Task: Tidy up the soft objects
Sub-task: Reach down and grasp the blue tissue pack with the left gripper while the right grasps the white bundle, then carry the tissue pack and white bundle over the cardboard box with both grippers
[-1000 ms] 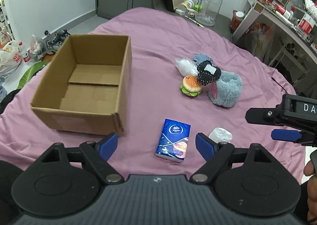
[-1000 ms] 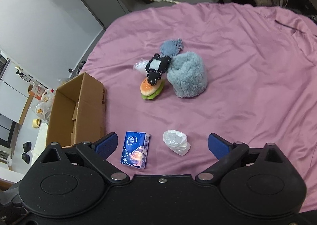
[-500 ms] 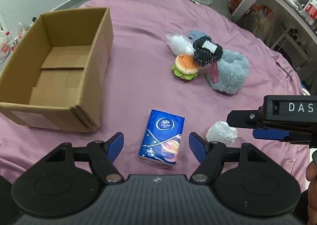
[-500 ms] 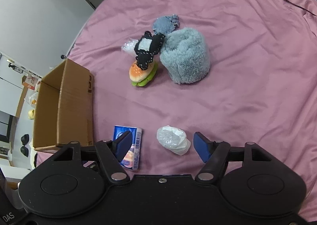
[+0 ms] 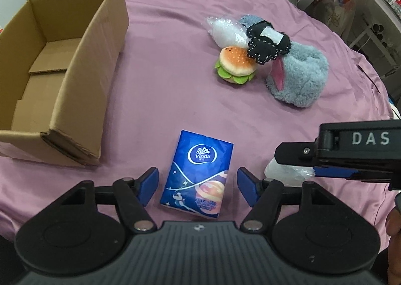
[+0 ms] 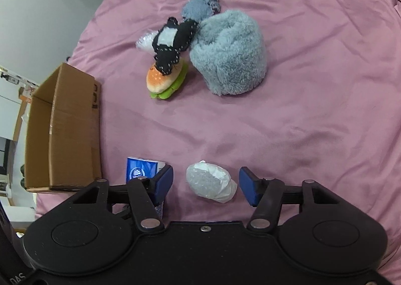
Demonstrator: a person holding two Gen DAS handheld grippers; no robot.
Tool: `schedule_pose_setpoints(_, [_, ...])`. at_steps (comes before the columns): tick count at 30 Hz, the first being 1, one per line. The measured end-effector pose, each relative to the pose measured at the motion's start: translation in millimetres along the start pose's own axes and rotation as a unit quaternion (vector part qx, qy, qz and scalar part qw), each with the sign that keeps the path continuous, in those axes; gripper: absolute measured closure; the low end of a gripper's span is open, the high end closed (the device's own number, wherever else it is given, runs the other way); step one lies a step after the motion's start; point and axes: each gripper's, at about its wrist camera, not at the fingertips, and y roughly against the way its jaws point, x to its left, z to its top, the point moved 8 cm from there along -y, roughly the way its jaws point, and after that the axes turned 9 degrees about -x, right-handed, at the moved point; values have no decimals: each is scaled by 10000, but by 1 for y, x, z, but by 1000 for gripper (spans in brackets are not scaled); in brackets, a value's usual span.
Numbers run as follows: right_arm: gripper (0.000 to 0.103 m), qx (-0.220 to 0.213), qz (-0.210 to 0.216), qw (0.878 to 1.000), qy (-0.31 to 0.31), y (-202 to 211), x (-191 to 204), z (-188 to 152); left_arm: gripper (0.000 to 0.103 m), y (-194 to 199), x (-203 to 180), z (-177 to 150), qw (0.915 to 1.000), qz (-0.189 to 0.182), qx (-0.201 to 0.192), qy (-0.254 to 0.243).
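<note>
Now the left tongs are closing around the glossy blue tissue pack, not yet pinching; the right tongs are narrowing around a crinkly white plastic bundle on the smooth mauve bedsheet.

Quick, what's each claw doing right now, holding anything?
Left gripper: closing around the tissue pack, not gripping.
Right gripper: closing around the white bag, not gripping.

On the bedsheet: cardboard box at left; tissue pack nearest, right of the box's near corner; small plastic bag just right of the pack. Farther back, clustered and touching: burger plush, felt toy resting on it, fluffy plush at right, another plastic bag behind.
</note>
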Motion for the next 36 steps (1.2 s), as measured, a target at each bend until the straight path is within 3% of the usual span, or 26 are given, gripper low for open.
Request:
schedule_pose_setpoints(6, [50,87,-44,9998,198,-5,4,-4,38,-9,1,-7,9999,-3,162,27])
schedule_pose_setpoints(8, [63,154,-64,9996,216,-9,2,-6,47,-10,2,-9,9998,14,192,33])
schedule_pose_setpoints(13, [63,85,-16,9992,389,-6,8,-6,49,-2,2,-7,10000,-30,61,69])
schedule_pose_setpoints(36, [64,-1350,557,9880,500,63,35,20,52,76,3,24,9951,-52,-971,191])
